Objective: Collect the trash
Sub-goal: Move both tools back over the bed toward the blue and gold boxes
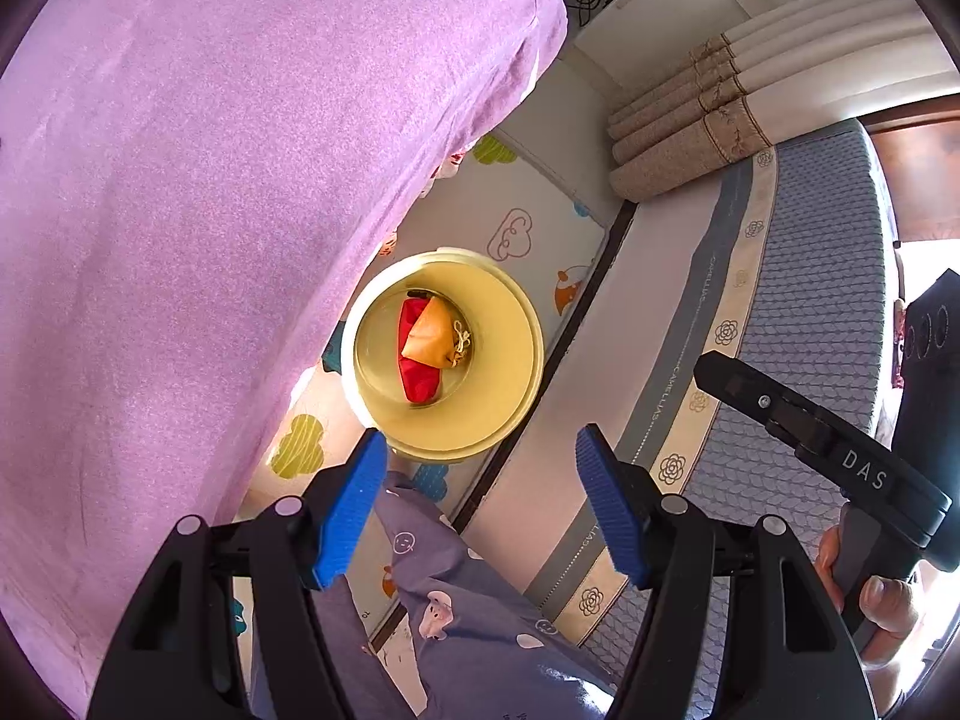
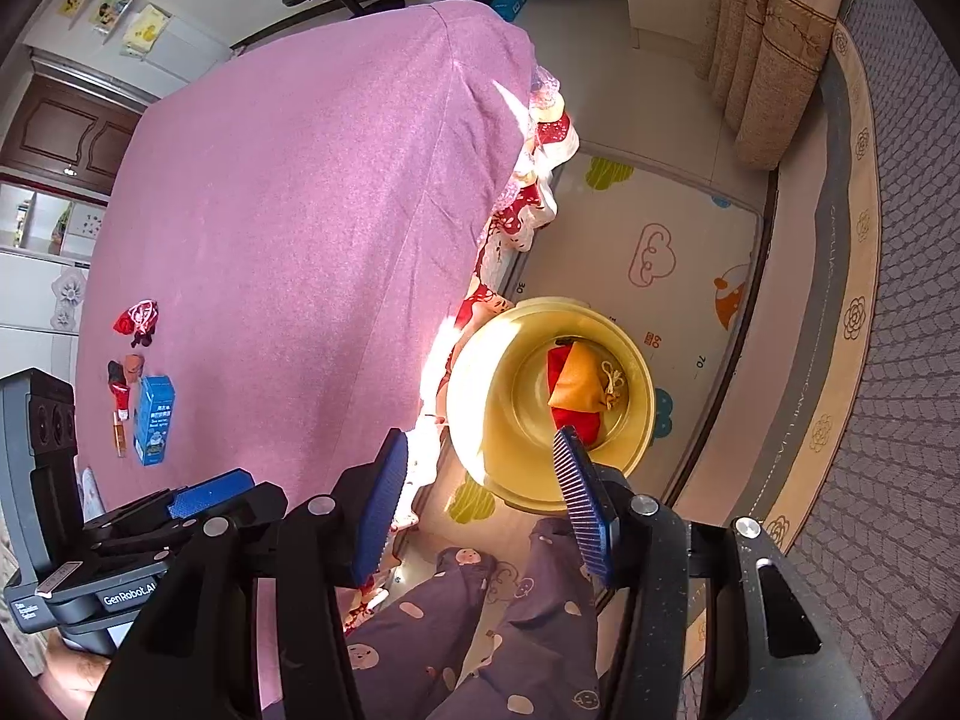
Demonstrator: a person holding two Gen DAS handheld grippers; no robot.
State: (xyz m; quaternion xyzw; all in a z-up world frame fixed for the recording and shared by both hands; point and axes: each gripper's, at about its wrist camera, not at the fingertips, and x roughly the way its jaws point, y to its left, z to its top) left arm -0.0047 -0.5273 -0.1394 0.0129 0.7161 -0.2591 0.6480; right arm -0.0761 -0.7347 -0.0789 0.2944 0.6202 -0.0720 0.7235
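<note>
Trash remaining: red wrapper (image 2: 137, 319), small bottles (image 2: 122, 396) and blue carton (image 2: 153, 420) on our far-left pink tablecloth (image 2: 288, 228), light, crushable, best pinched mid-body; left gripper (image 1: 480, 498) and right gripper (image 2: 480, 504) both gape empty above the yellow bin (image 2: 480, 372).

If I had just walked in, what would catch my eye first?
Probably the yellow bin on the cartoon floor mat, with an orange pouch lying over a red one inside. Beside it spreads a big pink cloth, bearing a blue carton and small bits at its far side. Both pairs of blue jaws hang open above.
</note>
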